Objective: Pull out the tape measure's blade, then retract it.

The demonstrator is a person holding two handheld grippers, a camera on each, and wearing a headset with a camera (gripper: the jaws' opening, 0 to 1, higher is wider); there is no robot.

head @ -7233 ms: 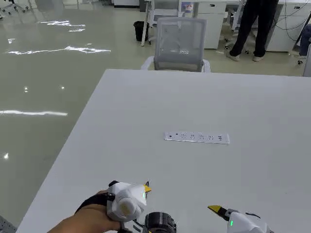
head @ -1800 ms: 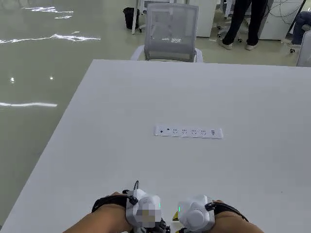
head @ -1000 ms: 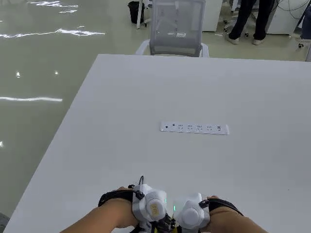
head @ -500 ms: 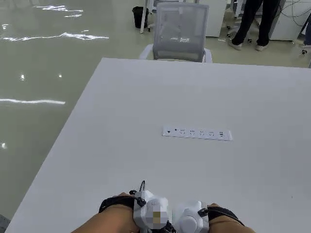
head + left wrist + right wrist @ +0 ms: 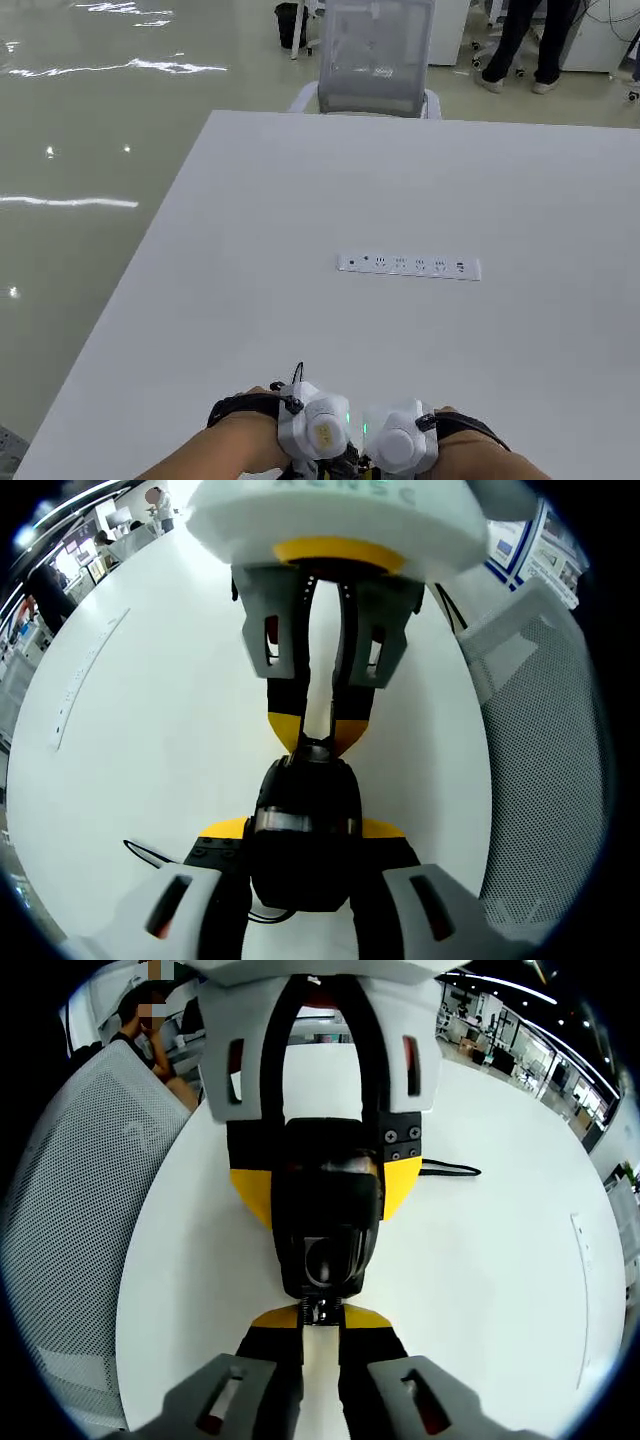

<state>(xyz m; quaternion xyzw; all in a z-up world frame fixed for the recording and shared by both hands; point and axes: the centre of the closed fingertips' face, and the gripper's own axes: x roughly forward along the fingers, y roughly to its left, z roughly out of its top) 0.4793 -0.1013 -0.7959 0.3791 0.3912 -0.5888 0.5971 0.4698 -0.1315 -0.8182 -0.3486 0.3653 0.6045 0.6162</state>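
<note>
at the near edge of the white table (image 5: 300, 200), the two grippers meet nose to nose. the left gripper (image 5: 300, 832) clamps the black tape measure (image 5: 300, 790) by its case, between yellow-tipped jaws. the right gripper (image 5: 320, 1322) is pinched closed on the blade's end hook (image 5: 320, 1309), right at the case's mouth. a power strip (image 5: 409, 266) lies well apart, mid-table, and a mesh chair (image 5: 376, 55) stands at the far edge.

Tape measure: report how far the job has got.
Done: the left claw grips the tape measure and the right claw pinches the blade tip. In hand: both holds, claws nose to nose. Left: the blade looks undrawn, so the pull and the retraction likely both remain.
</note>
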